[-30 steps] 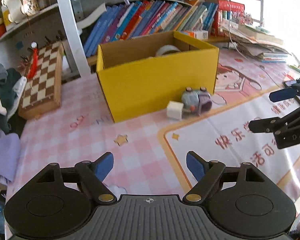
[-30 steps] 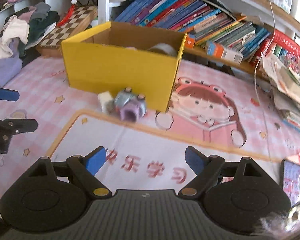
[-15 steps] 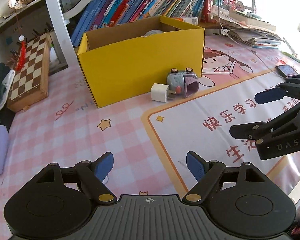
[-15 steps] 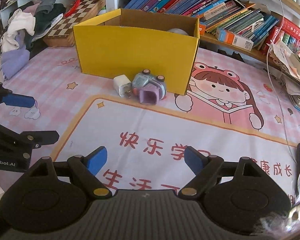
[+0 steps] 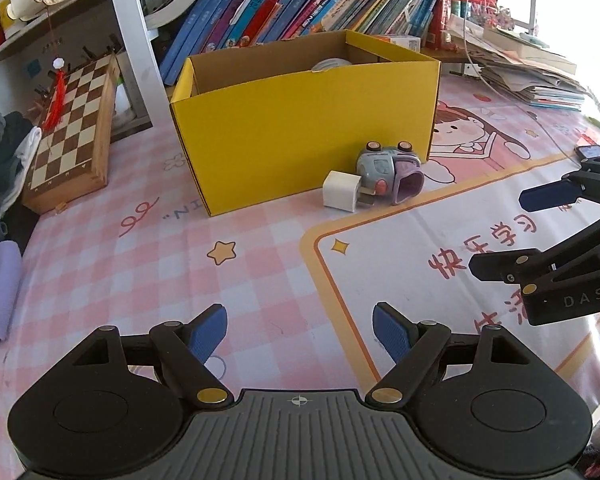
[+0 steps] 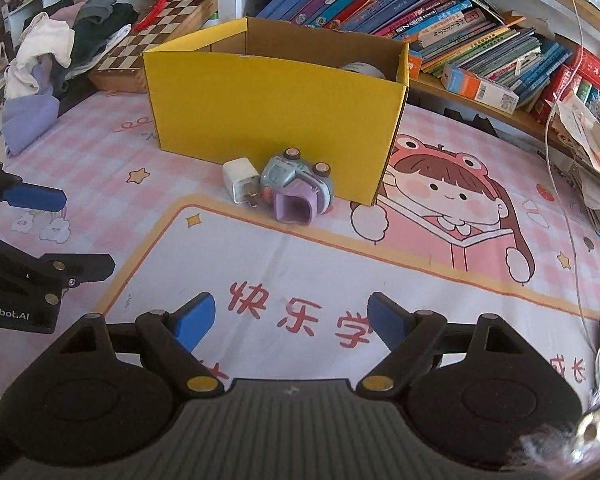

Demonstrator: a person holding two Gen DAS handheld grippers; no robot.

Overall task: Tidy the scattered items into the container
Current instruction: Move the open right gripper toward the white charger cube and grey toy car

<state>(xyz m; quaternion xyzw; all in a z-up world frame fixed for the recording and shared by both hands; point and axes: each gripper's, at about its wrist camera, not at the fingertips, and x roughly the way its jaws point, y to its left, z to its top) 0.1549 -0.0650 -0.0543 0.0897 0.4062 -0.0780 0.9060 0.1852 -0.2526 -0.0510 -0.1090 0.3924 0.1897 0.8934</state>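
This is a home, likely a child's study corner. The tabletop [image 6: 100, 148] wears a pink checked cover printed with a cartoon girl reading [image 6: 452, 200]. Behind the yellow cardboard box [image 5: 300, 128] a shelf holds a leaning row of colourful children's books [image 5: 300, 8]; left of the box lie a wooden chessboard [image 5: 72, 128] and a heap of clothes [image 6: 48, 60].

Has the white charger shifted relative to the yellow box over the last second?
No. The charger lies in front of the box, beside the toy camera, as before; only the cameras' viewpoints changed.
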